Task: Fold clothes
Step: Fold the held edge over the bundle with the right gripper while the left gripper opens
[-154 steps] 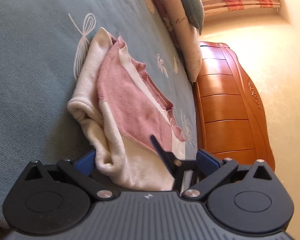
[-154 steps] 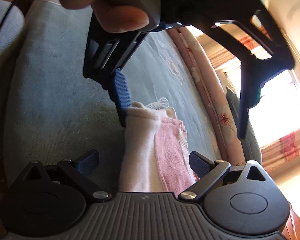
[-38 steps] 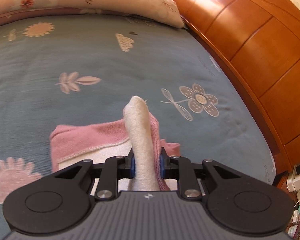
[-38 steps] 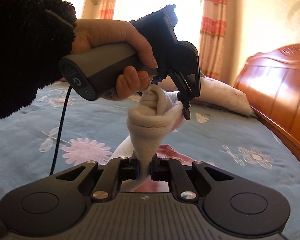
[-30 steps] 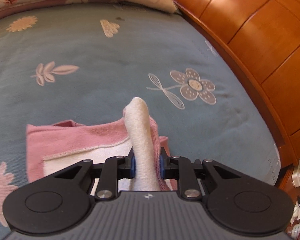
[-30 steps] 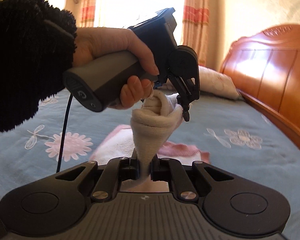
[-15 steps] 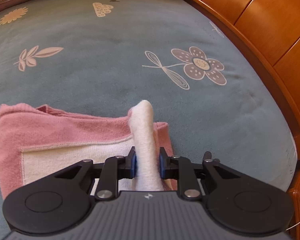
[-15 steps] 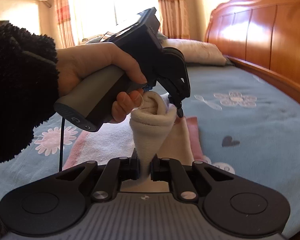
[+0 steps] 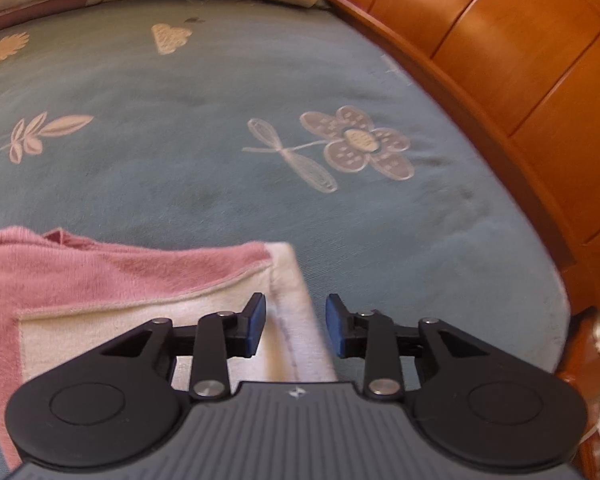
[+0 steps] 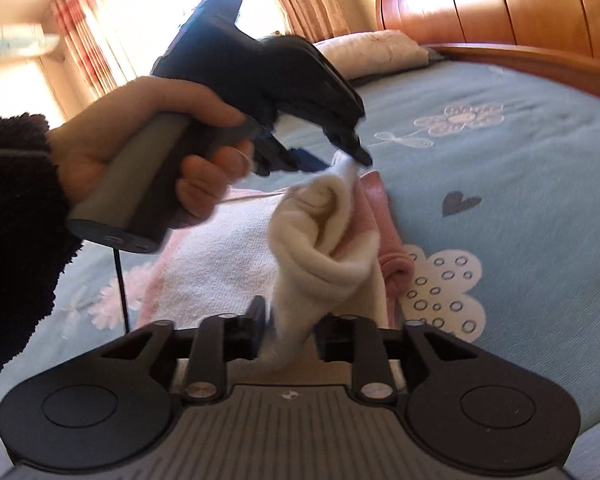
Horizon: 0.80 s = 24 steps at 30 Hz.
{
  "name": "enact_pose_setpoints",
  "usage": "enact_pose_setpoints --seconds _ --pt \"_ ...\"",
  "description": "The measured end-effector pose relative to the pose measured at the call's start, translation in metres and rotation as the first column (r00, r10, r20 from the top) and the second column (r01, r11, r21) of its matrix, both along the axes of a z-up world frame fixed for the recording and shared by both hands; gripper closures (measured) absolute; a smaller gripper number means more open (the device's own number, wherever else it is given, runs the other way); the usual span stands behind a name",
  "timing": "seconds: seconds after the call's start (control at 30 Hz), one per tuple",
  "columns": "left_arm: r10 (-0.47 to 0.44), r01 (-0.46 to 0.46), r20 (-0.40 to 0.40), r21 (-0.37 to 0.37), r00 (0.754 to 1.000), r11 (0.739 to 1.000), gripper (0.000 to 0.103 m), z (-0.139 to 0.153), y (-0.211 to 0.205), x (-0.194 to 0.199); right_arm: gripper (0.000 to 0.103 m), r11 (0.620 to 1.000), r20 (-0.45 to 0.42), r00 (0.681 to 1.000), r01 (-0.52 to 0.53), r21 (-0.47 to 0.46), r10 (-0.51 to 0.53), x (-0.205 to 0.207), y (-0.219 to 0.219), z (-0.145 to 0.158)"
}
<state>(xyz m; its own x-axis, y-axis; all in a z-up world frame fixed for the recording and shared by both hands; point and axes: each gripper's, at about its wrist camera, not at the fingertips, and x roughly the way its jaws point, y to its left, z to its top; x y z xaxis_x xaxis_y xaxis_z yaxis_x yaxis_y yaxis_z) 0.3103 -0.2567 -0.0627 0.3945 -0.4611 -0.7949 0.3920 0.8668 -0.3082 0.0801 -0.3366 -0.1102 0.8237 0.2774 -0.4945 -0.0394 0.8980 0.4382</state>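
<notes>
The pink-and-cream fleece garment (image 9: 112,292) runs off the left edge; the black left tool (image 10: 340,152) is motion-blurred, its fingertips indistinct against the cloth.

The garment (image 9: 132,280) is pink and cream. The bedspread (image 9: 180,140) is blue-grey with pale flowers. The headboard (image 9: 520,60) is orange-brown wood; the sleeve (image 10: 16,216) is black.

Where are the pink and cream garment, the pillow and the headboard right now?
pink and cream garment (image 9: 140,280): left wrist view, on its pink top layer.
pillow (image 10: 374,50): right wrist view, middle of its cream cover.
headboard (image 9: 520,52): left wrist view, on a wooden panel.
</notes>
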Motion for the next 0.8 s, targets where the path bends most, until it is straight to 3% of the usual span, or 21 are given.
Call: enact_pose_setpoints --seconds 0.07,0.2,0.27,0.47,0.63,0.67,0.73,0.8 --pt "-0.02 0.02 0.02 0.001 1.0 1.0 0.066 0.013 0.007 -0.005 0.056 0.998 -0.006 1.0 -0.003 0.063 0.004 0.0 -0.006 -0.005" --pt "-0.047 0.041 0.11 0.059 0.993 0.997 0.05 0.031 0.034 -0.021 0.056 0.98 -0.031 0.999 0.015 0.199 -0.009 0.003 -0.021 -0.015" --pt "-0.077 0.06 0.144 0.117 0.987 0.991 0.048 0.033 0.05 -0.032 0.056 0.964 -0.042 0.999 0.03 0.263 -0.02 0.004 -0.028 -0.02" --pt "-0.151 0.105 0.18 0.243 0.972 0.964 0.04 0.02 0.103 -0.078 0.056 0.925 -0.066 0.997 0.053 0.377 -0.03 0.015 -0.047 -0.026" --pt "-0.181 0.117 0.203 0.293 0.962 0.949 0.033 0.009 0.131 -0.112 0.056 0.909 -0.096 0.995 0.052 0.413 -0.013 0.022 -0.049 -0.031" --pt "-0.189 0.12 0.211 0.301 0.959 0.946 0.033 0.007 0.133 -0.118 0.058 0.919 -0.095 0.995 0.057 0.39 -0.021 0.023 -0.046 -0.029" --pt "-0.217 0.139 0.224 0.321 0.95 0.937 0.033 0.004 0.134 -0.127 0.079 0.937 -0.094 0.995 0.067 0.342 -0.037 0.025 -0.042 -0.025" --pt "-0.246 0.157 0.239 0.338 0.939 0.928 0.033 0.002 0.134 -0.136 0.082 0.946 -0.095 0.994 0.075 0.315 -0.047 0.026 -0.044 -0.019"
